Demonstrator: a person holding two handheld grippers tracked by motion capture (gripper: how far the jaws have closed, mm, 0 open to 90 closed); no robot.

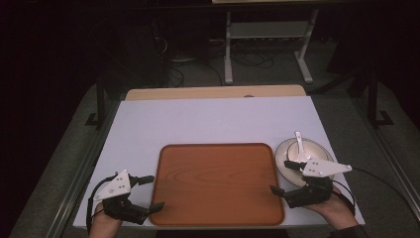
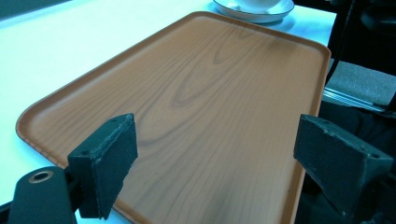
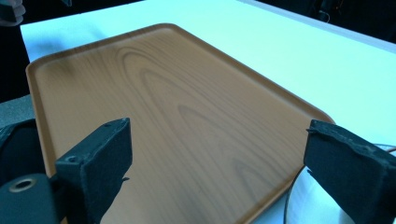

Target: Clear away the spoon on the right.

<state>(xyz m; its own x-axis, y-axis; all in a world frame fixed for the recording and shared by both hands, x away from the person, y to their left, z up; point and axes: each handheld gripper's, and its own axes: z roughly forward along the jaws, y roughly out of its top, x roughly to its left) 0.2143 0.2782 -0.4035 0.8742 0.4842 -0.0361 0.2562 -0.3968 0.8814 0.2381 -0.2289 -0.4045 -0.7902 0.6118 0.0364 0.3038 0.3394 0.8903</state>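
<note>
Nearest, at the bottom left of the high view: left hand-held gripper [image 1: 148,192], held in a hand [image 1: 101,225], jaws spread wide and gripping nothing, one tip near the left edge of the wooden tray [image 1: 217,183], the other at its near left corner. In the left gripper view, same jaws far apart with the tray's wood grain between them, nothing clamped.

At the bottom right: right hand-held gripper [image 1: 282,176], held in a hand [image 1: 337,210], jaws likewise wide apart and empty, one tip by the tray's right edge, the other over the white plate [image 1: 284,151]. In the right gripper view, tray surface [image 3: 163,121] lying between the two black jaws, a curve of white plate rim [image 3: 299,205] just beside the right jaw.

Mid-table: tray flat on the white table [image 1: 208,121], near its front edge, bare. Just right of it, almost touching, the plate with a white spoon [image 1: 299,144] resting in it, handle pointing away. Plate also at the top of the left gripper view [image 2: 254,11], beyond the tray's far corner.

Farther back: strip of pale wooden tabletop [image 1: 213,92], then dark floor with cables and a white metal frame [image 1: 267,44].
</note>
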